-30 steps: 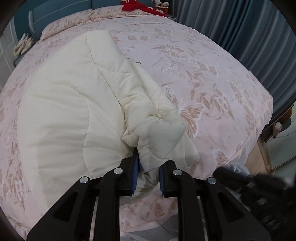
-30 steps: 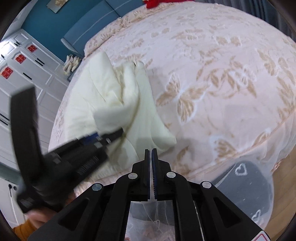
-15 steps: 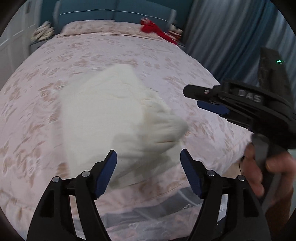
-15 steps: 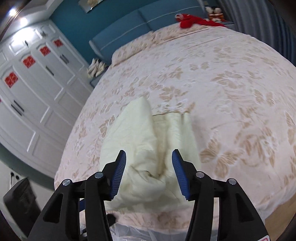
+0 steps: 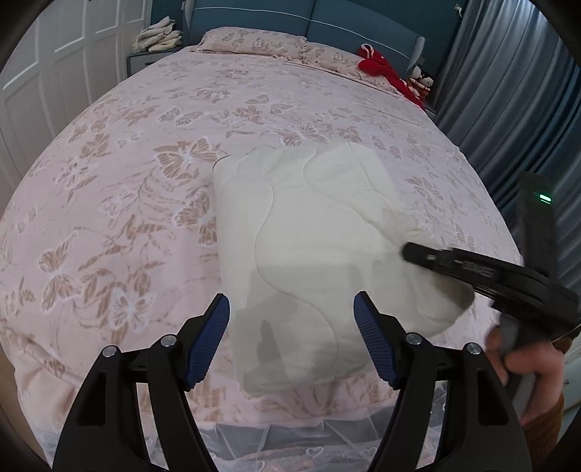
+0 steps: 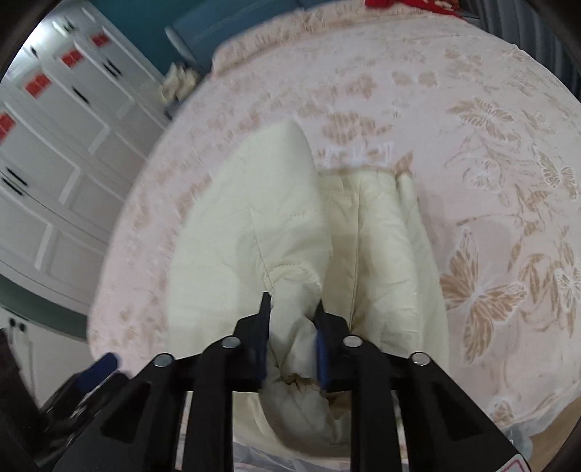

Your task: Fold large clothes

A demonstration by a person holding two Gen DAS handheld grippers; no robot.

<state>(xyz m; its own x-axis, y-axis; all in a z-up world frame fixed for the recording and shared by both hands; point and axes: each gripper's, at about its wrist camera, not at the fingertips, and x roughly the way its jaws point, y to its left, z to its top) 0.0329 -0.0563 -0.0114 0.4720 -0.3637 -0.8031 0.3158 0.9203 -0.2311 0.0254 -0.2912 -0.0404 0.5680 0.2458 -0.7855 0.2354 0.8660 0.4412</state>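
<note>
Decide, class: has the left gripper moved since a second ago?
Yes. The left gripper released the cream jacket, opened and drew back; the blue headboard now shows, and more of the bed.

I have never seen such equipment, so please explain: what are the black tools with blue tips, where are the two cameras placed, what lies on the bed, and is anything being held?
No robot is here: a person carries a hand-held gripper in each hand, and a wide-angle camera on each one looks forward along its two fingers. On the bed with the pink butterfly bedspread lies a cream quilted coat, partly folded. In the left camera's picture, the left gripper stands open above the coat and grips nothing. At that picture's right edge you see the person's hand holding the right gripper. In the right camera's picture, that gripper's jaws are closing, with a bunch of the coat's fabric between the blue pads. A red garment lies near the pillows.
</note>
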